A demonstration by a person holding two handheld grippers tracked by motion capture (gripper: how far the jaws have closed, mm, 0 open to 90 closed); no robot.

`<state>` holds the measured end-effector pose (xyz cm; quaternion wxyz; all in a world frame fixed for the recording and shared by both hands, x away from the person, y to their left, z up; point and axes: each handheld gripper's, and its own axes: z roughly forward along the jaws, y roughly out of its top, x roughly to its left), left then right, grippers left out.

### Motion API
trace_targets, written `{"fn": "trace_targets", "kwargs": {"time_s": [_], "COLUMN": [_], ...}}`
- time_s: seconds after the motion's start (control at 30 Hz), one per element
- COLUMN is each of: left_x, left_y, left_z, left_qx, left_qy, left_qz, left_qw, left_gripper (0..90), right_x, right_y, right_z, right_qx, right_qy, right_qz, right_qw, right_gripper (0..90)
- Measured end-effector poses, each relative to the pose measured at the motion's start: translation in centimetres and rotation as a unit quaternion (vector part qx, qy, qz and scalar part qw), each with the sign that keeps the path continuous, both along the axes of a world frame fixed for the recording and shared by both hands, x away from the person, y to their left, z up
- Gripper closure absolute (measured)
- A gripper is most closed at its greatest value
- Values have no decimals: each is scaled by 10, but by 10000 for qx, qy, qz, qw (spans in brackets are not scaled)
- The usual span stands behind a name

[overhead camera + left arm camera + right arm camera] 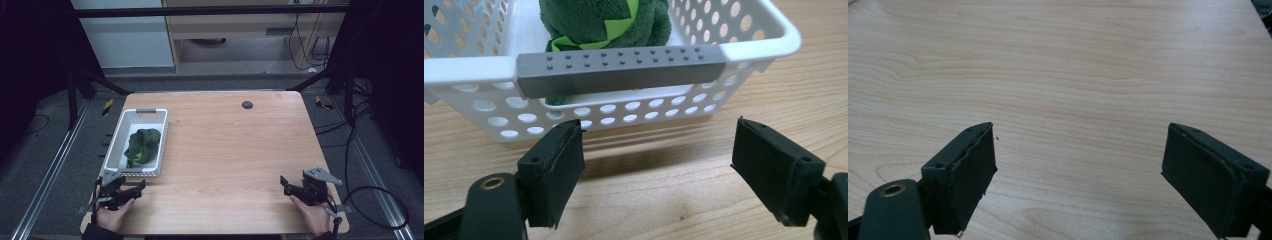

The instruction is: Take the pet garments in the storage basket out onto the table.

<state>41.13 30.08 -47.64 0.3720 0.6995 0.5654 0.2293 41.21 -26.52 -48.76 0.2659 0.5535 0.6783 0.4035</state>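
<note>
A white perforated basket (120, 136) stands at the table's left side, and a dark green plush toy (142, 145) with bright green trim lies inside it. In the left gripper view the basket's grey handle (621, 70) runs across just beyond my jaws, with the plush toy (604, 22) behind it. My left gripper (131, 191) rests open at the table's near left edge, right in front of the basket, nothing between its jaws. My right gripper (286, 184) is open too, held at the near right over bare wood (1073, 100).
The wooden table (225, 150) has a small dark round hole (247, 105) near its far edge. Black frame posts and cables stand around the table. A loose cable (380, 200) loops on the floor at the right.
</note>
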Motion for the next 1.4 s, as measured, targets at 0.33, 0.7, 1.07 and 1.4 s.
{"fn": "trace_targets", "kwargs": {"time_s": [0.33, 0.7, 1.07, 1.4], "left_x": [-8, -12, -9, -5], "left_y": [2, 4, 10, 8], "left_z": [11, 27, 40, 49], "left_qx": [-75, -170, -207, -206], "left_qy": [-142, -350, -512, -513], "left_qz": [51, 82, 68, -123], "left_qw": [9999, 9992, 9984, 9984], "left_gripper": [197, 189, 190, 187], "right_x": [-2, -2, 1, 3], "right_y": [5, 6, 7, 9], "right_z": [2, 2, 0, 0], "right_qx": [-131, -109, -216, -232], "right_qy": [-108, -71, -65, -43], "right_qz": [113, 140, 193, 207], "right_qw": [9998, 9998, 9996, 9995], "right_gripper": [139, 136, 131, 128]}}
